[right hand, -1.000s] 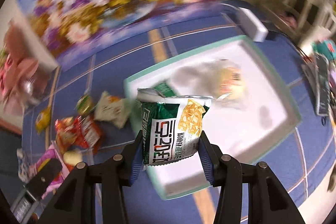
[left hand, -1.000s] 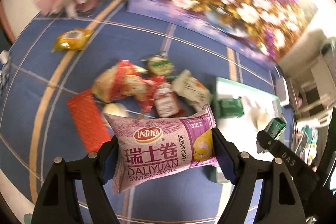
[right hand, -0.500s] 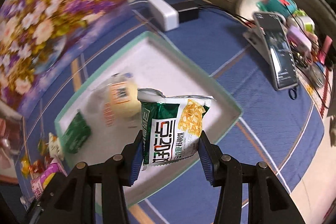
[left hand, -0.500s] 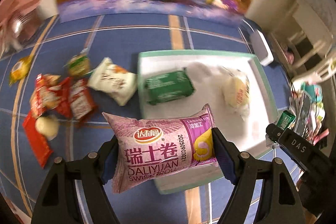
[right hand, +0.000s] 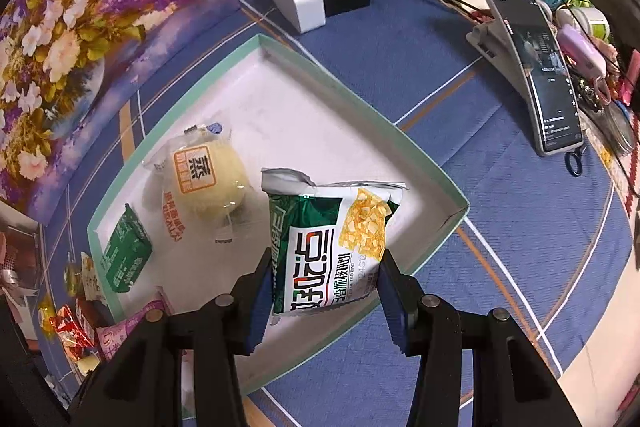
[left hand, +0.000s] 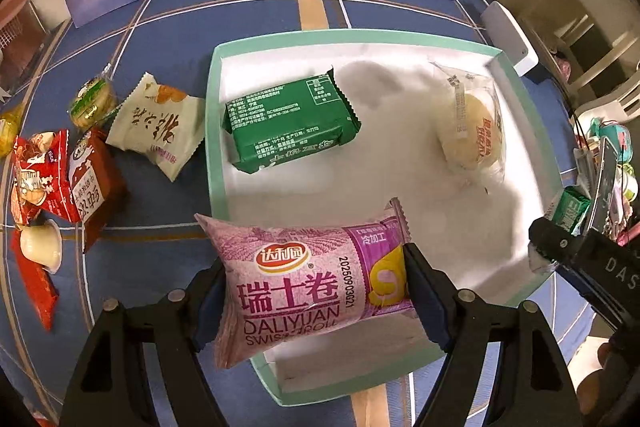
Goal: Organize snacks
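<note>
Both loads now over the mint-rimmed tray [left hand: 211,131], where 1.0 s ago the left view showed mostly the loose pile and only an edge of the tray. Carry phase apparently finished; release into the tray likely next.

Left gripper [left hand: 312,291] clamped on the pink Swiss roll pack [left hand: 308,279], hanging over the tray's near-left corner, part of the pack still outside the rim. Right gripper [right hand: 322,293] clamped on the green cracker bag [right hand: 328,247], above the tray's near edge on the right side; height above the floor of the tray hard to judge.

Inside the tray: 2 items. A green wrapped block [left hand: 288,123] near the left wall, a clear-wrapped yellow bun [left hand: 472,131] toward the right wall, well apart from each other, bare white floor between them and the near rim.

Left of the tray, on the blue cloth [left hand: 172,27]: a cream packet [left hand: 156,123] just beside the rim, then red packets [left hand: 68,179], a small round green-labelled snack [left hand: 90,101] and a pale jelly cup [left hand: 40,247], still to be moved.
</note>
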Tool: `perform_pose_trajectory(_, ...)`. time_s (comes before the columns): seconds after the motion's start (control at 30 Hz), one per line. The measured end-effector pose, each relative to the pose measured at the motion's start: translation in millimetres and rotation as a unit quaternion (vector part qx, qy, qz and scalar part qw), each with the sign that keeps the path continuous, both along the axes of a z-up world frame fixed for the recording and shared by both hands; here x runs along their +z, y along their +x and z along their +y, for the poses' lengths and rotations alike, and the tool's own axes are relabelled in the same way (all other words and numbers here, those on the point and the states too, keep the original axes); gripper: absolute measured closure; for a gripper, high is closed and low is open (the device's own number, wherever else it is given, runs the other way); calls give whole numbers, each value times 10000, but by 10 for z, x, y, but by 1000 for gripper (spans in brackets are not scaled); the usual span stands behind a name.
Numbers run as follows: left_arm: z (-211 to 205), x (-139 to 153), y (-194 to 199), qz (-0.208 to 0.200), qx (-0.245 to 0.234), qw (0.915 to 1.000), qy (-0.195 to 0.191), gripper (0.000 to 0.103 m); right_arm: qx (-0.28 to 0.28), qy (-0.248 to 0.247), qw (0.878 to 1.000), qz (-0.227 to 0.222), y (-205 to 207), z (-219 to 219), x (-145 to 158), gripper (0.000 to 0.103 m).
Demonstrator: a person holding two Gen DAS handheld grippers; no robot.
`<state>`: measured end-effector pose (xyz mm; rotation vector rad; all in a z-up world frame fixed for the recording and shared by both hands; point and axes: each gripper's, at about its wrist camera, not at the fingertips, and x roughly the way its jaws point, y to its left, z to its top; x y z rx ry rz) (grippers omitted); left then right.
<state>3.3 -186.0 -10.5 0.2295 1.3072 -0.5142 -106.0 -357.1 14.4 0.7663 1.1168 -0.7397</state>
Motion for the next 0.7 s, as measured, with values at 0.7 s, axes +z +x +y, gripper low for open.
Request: perform_pose_trajectory(0.7,188,183,73,-123,117,9995,-261,23,293,-181,9994,37,85,89,96,51)
